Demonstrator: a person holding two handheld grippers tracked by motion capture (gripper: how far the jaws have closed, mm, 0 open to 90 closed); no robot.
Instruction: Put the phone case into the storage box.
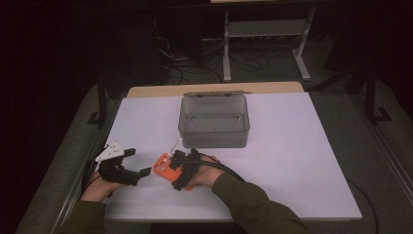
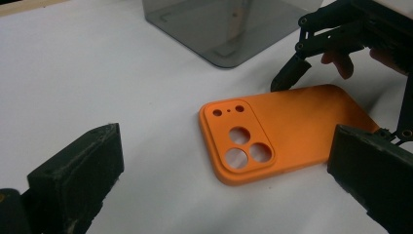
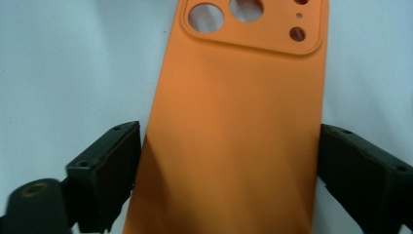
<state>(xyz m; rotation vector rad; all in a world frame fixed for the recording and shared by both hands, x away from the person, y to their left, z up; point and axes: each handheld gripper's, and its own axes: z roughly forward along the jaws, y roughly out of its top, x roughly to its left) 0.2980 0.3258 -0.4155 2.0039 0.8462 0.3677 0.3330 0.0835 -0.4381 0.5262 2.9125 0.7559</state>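
An orange phone case (image 1: 163, 165) lies flat on the white table, camera holes facing up. My right gripper (image 1: 174, 169) straddles its near end, and in the right gripper view the gripper (image 3: 231, 175) has both black pads against the long edges of the case (image 3: 234, 122). My left gripper (image 1: 138, 162) rests to the case's left, held by a hand. In the left gripper view, that gripper (image 2: 226, 187) is open, and the case (image 2: 282, 131) lies ahead of it, untouched. Beyond the case is the right gripper (image 2: 341, 105).
A clear grey plastic box (image 1: 214, 130), its lid folded back, stands behind the case near the table's middle; one of its corners shows in the left gripper view (image 2: 229, 29). A thin white item (image 1: 174, 145) lies between box and case. White table (image 1: 292, 156) stretches away on the right.
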